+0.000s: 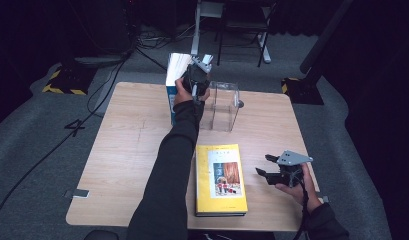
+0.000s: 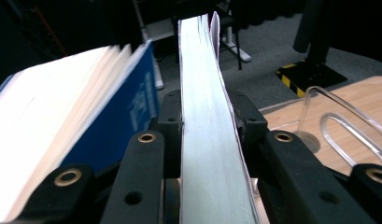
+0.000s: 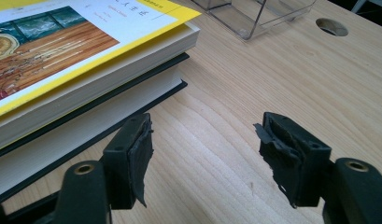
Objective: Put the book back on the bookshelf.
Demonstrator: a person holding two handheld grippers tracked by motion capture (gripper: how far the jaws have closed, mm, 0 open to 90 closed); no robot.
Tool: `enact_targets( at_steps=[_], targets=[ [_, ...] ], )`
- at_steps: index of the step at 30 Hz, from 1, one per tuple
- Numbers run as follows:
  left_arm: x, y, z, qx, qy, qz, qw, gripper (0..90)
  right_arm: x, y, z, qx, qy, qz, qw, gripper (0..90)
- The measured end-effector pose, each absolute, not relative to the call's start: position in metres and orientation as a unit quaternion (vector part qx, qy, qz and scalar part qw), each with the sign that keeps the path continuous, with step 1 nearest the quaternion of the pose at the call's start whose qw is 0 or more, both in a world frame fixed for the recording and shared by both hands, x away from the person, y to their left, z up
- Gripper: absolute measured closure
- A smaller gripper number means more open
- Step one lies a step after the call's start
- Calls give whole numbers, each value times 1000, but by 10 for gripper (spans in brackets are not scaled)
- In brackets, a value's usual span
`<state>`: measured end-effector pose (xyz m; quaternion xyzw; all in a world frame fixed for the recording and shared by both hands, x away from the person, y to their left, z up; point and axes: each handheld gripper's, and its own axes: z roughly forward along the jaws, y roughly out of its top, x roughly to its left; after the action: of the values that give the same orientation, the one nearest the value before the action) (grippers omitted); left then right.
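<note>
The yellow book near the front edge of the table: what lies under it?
Under the yellow book lies a second, dark-covered book, resting on the wooden table. Only its page edges and cover rim show; its front cover is hidden by the yellow one.

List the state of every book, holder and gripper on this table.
Left gripper: shut on thin book, fingers pressing both covers.
Thin book: upright, held.
Blue book: upright, pages fanned.
Clear holder: empty.
Yellow book: flat, closed, atop a dark book.
Right gripper: open, nothing between.
</note>
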<state>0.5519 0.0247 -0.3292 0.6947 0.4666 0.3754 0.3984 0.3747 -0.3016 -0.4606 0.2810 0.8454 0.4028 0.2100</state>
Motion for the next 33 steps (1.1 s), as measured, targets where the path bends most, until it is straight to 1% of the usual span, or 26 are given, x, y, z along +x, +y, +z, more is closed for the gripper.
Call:
enact_targets(
  at_steps=[4,6,15,20,28,33],
  targets=[
    [549,24,-329,702,458,381,391,685,375,-303,-461,284,844,404,209,349],
    [548,23,-329,704,456,388,381,673,375,-304,-461,284,845,403,207,364],
    [543,28,-328,721,445,386,365,622,374,-303,-461,282,846,404,204,364],
    [540,34,-326,731,436,379,365,587,373,-302,-461,283,846,405,202,356],
    [534,38,-329,738,423,385,359,542,374,-301,-462,284,847,403,198,352],
    [530,41,-327,742,421,381,358,492,374,-301,-463,284,848,402,196,350]
  ],
)
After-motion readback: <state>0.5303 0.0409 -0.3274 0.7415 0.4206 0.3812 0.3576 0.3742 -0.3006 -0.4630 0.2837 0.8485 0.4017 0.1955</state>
